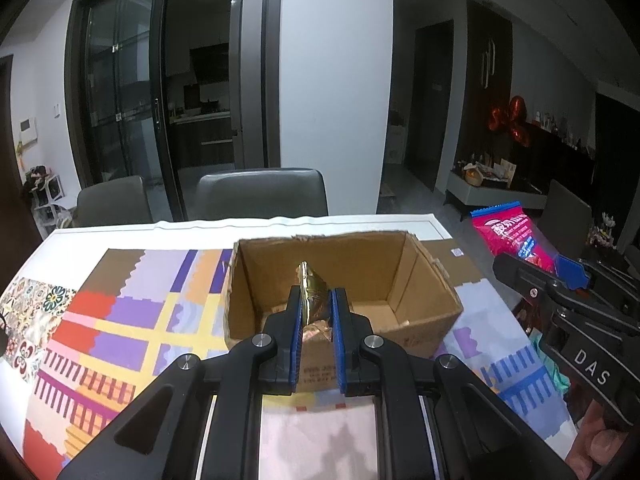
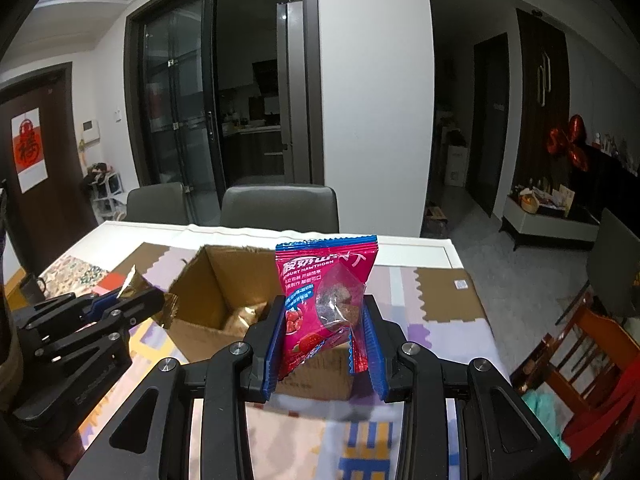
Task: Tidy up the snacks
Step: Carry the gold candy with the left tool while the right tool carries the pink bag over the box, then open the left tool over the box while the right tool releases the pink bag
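Note:
An open cardboard box [image 1: 424, 276] stands on the patterned tablecloth; it also shows in the right wrist view [image 2: 208, 288]. My left gripper [image 1: 316, 300] is shut on a gold foil snack packet [image 1: 310, 296], held at the box's near wall. In the right wrist view the left gripper [image 2: 108, 304] sits left of the box with the gold packet [image 2: 132, 284] in it. My right gripper [image 2: 324, 312] is shut on a pink hawthorn snack packet [image 2: 320, 304], held upright near the box's front. The pink packet [image 1: 512, 236] shows at the right of the left wrist view. Another gold packet [image 2: 240, 316] lies inside the box.
Two grey chairs [image 1: 260, 192] stand at the table's far edge. A wooden chair [image 2: 576, 352] with red and teal cloth stands to the right of the table. The tablecloth [image 1: 120, 320] stretches to the left of the box.

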{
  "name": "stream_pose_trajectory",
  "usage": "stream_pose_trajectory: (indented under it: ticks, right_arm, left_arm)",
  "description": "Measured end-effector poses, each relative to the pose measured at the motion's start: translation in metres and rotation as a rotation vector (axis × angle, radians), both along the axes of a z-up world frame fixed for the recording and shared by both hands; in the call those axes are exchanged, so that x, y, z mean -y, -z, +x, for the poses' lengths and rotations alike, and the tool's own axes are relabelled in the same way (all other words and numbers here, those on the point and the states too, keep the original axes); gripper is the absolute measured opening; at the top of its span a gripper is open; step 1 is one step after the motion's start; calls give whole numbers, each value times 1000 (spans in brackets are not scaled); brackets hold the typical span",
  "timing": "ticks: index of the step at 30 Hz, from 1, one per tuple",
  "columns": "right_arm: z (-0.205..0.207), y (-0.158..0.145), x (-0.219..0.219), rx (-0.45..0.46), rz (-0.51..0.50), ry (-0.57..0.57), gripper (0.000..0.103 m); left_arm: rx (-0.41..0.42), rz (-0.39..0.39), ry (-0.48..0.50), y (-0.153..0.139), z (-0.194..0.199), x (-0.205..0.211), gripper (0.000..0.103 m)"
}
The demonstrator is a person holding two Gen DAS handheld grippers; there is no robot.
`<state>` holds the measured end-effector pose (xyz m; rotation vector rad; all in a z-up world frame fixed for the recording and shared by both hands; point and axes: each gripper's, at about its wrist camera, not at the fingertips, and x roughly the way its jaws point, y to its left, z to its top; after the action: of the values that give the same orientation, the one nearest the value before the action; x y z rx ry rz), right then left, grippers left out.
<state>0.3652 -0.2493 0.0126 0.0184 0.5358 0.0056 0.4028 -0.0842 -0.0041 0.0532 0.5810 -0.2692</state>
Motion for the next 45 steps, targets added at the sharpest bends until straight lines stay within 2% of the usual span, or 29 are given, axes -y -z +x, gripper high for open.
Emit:
stream_pose_trajectory:
  ticks: [16, 36, 38, 41, 42, 43, 45]
  right_arm:
    - [51, 6, -9, -16, -8, -27, 37]
    - [106, 44, -10, -97, -8, -47, 37]
    - [108, 45, -14, -101, -15, -46, 37]
    - [110, 46, -16, -102, -21, -41, 42]
    - [110, 46, -16, -95, -27, -35, 51]
    - [108, 45, -16, -86, -32, -24, 64]
    - [106, 43, -14, -69, -31, -5, 77]
  left_arm:
    - [0, 3, -3, 1, 54, -1, 15]
    - [-67, 17, -16, 35, 99, 9, 16]
    - [-67, 25, -30, 36, 99, 9, 19]
    - [-63, 31, -42, 35, 98, 8, 38]
    - [-60, 31, -47, 35, 97, 7, 47]
    - [-55, 33, -56, 34, 96, 6, 54]
    - [-48, 34, -65, 33, 94, 3, 59]
